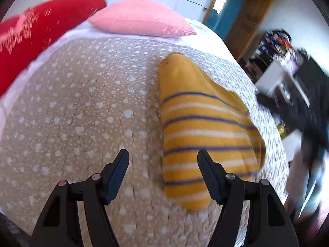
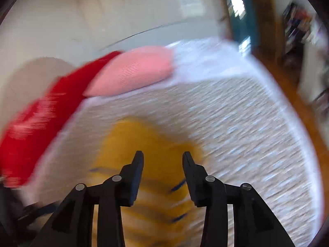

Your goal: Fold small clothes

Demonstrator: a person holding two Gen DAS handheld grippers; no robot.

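text: none readable | labels, brands, numbers, signs: none legible in either wrist view | red cushion (image 1: pixel 41 26): pale marks, too smeared to tell if lettering | shelf items (image 1: pixel 277 39) at far right: blurred, nothing can be read

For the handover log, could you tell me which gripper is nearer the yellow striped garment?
Right. The right gripper hovers open directly over the yellow striped garment; the left gripper, also open, sits mostly beside its edge.
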